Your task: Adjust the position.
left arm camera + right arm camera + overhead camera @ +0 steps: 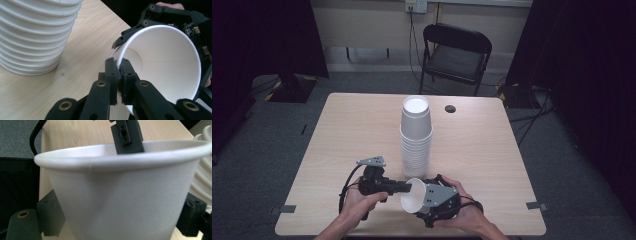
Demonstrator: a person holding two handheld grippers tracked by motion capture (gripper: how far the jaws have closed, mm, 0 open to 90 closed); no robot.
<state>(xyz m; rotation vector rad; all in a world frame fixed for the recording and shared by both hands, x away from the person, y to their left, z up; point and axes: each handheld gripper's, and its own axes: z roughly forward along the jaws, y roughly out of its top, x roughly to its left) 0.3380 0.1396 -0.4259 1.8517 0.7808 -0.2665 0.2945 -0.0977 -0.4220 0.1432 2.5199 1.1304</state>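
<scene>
White paper, a single cup [413, 199] lies on its side between the two grippers near the front edge of the table [337, 130], just in front of the tall stack of upside-down cups [416, 132]. The right gripper [438, 200] cradles the cup's body, one jaw on each side of the wall, closed in on it. The left gripper [118, 75] has its jaws pinched nearly together on the rim, one inside and one outside. That double hold looks like a handover, or an effort to peel apart nested cups; which, I cannot tell. The table is pale wood laminate with a small dark hole [450, 108] at the far side. Beyond stand a black folding chair [455, 55], grey carpet and dark curtains.
</scene>
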